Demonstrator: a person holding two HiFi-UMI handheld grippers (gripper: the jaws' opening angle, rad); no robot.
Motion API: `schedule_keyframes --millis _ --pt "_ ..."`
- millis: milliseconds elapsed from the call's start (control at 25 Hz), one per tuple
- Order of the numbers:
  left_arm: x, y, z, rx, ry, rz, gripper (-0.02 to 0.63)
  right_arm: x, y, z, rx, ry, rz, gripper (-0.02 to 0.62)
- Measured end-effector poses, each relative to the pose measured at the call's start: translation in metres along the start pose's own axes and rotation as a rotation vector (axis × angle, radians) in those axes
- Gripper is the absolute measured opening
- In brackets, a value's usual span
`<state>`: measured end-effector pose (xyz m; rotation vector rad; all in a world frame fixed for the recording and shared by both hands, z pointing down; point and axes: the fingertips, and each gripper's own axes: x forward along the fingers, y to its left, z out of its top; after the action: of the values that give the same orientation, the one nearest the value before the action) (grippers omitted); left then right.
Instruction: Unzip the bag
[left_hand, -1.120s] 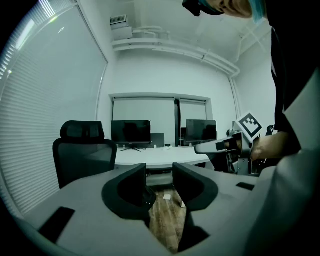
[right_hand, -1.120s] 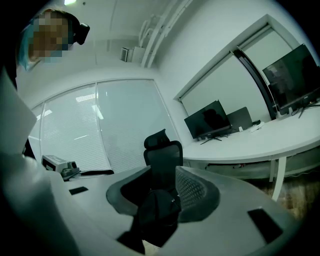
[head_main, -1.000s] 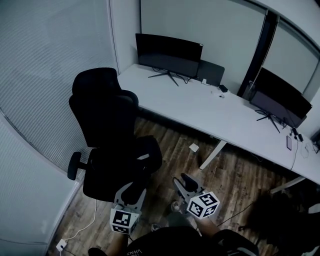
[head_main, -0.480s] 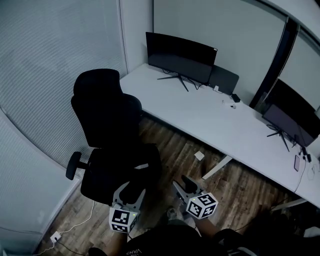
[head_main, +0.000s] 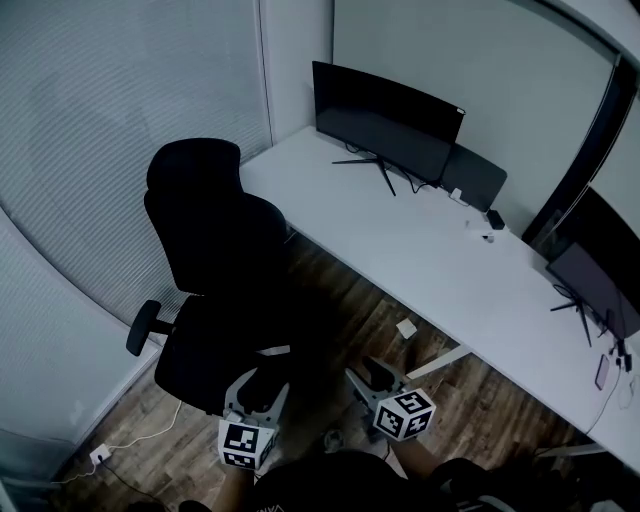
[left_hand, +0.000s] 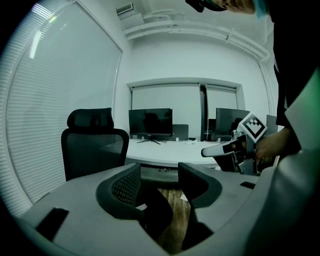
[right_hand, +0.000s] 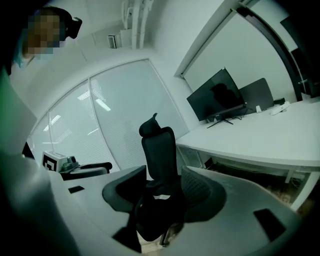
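Holding the left tongs (head_main: 262, 376) low, just on the near side of the black office chair (head_main: 215, 240), close to the front edge of its seat. Opening those jaws right now, with nothing between them and only wooden floor (head_main: 340, 300) showing through the gap. Holding the right tongs (head_main: 362, 372) alongside, to the right of the chair's seat and a little apart from it. Keeping that pair spread wide, gripping nothing; looking through the gap straight at the chair, its backrest and headrest upright above the seat. Cannot tell where the bag is: making out on the chair's seat only a dark mass with a small white patch (head_main: 276, 350), too dim to name. Noting a long white tabletop (head_main: 430, 250) behind and to the right of the chair, with one dark monitor (head_main: 385, 120) near the chair's headrest and a second monitor (head_main: 590, 255) much farther from the chair. Noting a small white square thing (head_main: 406, 328) on the floor right of the chair. Noting pale blinds (head_main: 100, 150) along the chair's left side, and a white cable (head_main: 130, 440) on the floor at the chair's near left.
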<state>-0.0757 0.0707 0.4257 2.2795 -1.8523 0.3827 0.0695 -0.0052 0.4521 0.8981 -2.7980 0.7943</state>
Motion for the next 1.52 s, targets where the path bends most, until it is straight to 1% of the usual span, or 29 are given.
schedule_keyframes --millis 160,280,440,600,800,1040,1280,1520 --pt "0.023 0.006 0.004 0.013 -0.005 0.031 0.232 0.017 -0.016 0.003 -0.011 0.041 0.040 0.198" --pt "0.038 0.009 0.013 0.025 -0.001 0.018 0.232 0.028 -0.023 0.005 -0.009 0.057 0.052 0.198" --pt "0.054 0.023 0.020 0.044 0.006 -0.012 0.232 0.046 -0.029 0.006 -0.004 0.071 0.044 0.198" --pt "0.072 0.044 0.027 0.086 -0.006 -0.054 0.231 0.066 -0.033 0.008 0.013 0.068 0.012 0.198" --pt "0.091 0.075 0.030 0.113 0.029 -0.123 0.232 0.091 -0.033 0.010 0.054 0.062 -0.036 0.198" --pt "0.110 0.112 0.026 0.156 0.044 -0.214 0.232 0.122 -0.035 0.007 0.078 0.048 -0.118 0.198" --pt "0.122 0.134 0.012 0.197 0.063 -0.308 0.232 0.140 -0.037 -0.007 0.179 -0.001 -0.181 0.198" --pt "0.148 0.143 -0.007 0.220 0.103 -0.333 0.232 0.156 -0.056 -0.022 0.268 -0.002 -0.195 0.198"
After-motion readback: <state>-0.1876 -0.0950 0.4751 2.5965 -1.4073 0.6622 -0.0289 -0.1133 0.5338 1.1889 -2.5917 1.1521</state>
